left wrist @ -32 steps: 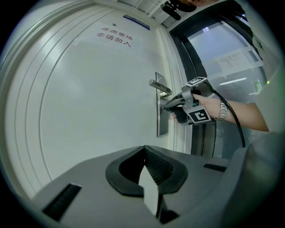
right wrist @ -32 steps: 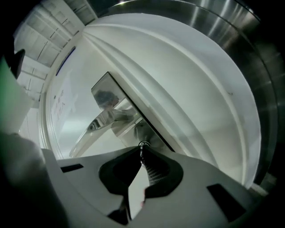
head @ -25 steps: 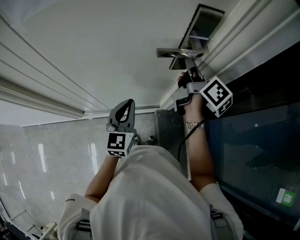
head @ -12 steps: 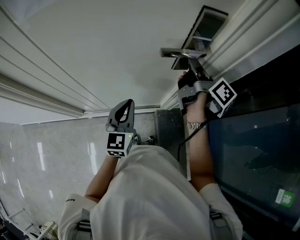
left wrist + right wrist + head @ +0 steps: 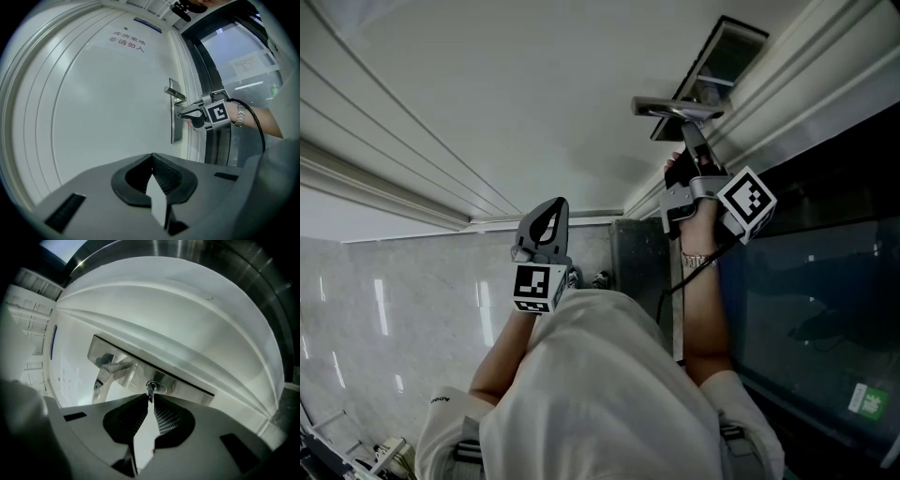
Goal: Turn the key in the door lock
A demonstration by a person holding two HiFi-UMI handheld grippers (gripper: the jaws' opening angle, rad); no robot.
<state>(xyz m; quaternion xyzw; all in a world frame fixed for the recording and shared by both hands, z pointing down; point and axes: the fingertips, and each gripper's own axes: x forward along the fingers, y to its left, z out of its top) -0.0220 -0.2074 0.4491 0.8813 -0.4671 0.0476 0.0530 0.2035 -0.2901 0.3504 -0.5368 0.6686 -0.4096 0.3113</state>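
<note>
A small metal key (image 5: 150, 389) sits in the lock cylinder of the steel lock plate (image 5: 187, 385), just below the lever handle (image 5: 112, 369). My right gripper (image 5: 150, 398) points level at the white door, its tips on either side of the key's head. Its jaws are opening, and a thin gap shows beside the key. In the head view the right gripper (image 5: 692, 141) reaches under the handle (image 5: 675, 109). My left gripper (image 5: 546, 225) hangs back from the door, shut and empty. From the left gripper view the right gripper (image 5: 180, 114) touches the lock plate (image 5: 175, 136).
The white panelled door (image 5: 487, 103) fills the scene, with a dark glass panel (image 5: 806, 300) and metal frame to its right. A sign with red print (image 5: 126, 41) is high on the door. The person's forearm with a wristwatch (image 5: 240, 115) stretches to the lock.
The right gripper's marker cube has rolled slightly while the gripper stays at the lock. The left gripper has not moved.
</note>
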